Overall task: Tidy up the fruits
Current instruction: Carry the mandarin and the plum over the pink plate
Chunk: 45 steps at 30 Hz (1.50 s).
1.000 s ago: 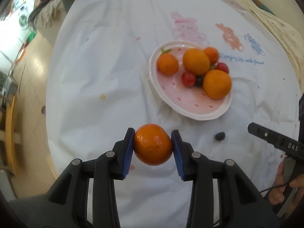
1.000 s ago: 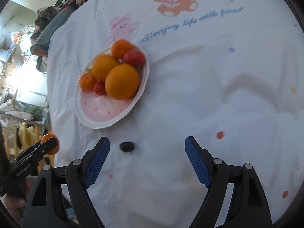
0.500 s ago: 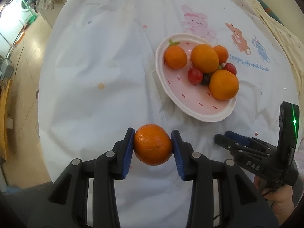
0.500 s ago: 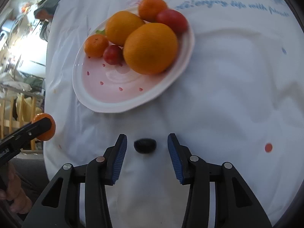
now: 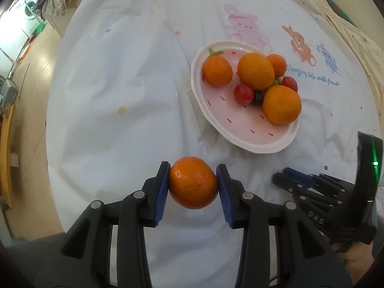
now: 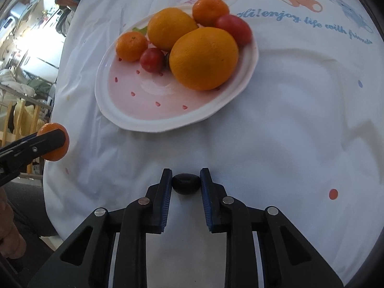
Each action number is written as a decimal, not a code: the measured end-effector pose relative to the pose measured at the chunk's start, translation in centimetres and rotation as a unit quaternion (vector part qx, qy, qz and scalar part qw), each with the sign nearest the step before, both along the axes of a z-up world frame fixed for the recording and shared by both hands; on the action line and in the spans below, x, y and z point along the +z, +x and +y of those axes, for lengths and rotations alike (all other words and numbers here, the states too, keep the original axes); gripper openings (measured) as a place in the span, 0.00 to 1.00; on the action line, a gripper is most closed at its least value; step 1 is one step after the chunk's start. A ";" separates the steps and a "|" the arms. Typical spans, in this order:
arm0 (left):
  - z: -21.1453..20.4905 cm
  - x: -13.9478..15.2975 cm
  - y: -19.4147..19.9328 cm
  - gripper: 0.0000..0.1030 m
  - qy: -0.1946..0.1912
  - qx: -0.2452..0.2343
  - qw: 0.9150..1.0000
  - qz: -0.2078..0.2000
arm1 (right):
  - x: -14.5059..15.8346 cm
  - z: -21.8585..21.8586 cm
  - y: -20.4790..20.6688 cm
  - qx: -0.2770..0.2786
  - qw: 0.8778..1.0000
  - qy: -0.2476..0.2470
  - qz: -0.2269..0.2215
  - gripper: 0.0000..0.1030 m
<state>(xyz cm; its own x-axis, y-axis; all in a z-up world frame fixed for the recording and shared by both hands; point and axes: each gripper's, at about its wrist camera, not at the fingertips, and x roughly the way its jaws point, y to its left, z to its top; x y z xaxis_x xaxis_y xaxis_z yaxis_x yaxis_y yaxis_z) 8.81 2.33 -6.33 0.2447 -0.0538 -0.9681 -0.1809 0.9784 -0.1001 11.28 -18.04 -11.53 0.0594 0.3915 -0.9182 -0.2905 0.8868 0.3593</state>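
right gripper (image 6: 186, 183) pinches the dark grape (image 6: 186, 183) (soft, so squeeze lightly); left gripper (image 5: 193, 183) clamps a mandarin (image 5: 193, 183); plate (image 6: 168, 122) ahead.

Left tongs (image 5: 193, 183) clamping a mandarin (image 5: 192, 182), pink plate (image 5: 242, 141) of fruit beyond, right tongs (image 5: 288, 176) near.

Your white tablecloth (image 5: 124, 76) carries a pink bunny print (image 5: 242, 27) at one o'clock and blue lettering (image 6: 309, 25) at two o'clock, while a washing machine (image 5: 28, 6) stands off at ten o'clock.
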 end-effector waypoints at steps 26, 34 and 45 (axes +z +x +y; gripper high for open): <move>-1.0 5.3 2.1 0.34 0.020 -0.027 0.999 -0.041 | 10.3 -3.8 1.1 -0.071 0.978 0.124 -0.153 0.24; -1.6 4.6 7.0 0.34 0.035 -0.039 0.998 -0.044 | 8.7 -1.9 4.7 -0.048 0.982 0.110 -0.147 0.24; -3.7 0.4 9.3 0.34 0.040 -0.084 0.995 -0.040 | 5.1 -1.2 5.6 -0.050 0.989 0.097 -0.101 0.24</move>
<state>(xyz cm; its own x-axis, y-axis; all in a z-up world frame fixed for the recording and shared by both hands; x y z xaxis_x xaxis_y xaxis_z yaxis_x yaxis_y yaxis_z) 18.16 -1.38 -5.88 0.3153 -0.0233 -0.9487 -0.0097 0.9996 -0.0278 16.88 -19.24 -6.46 0.2817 0.5426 -0.7913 -0.2874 0.8346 0.4699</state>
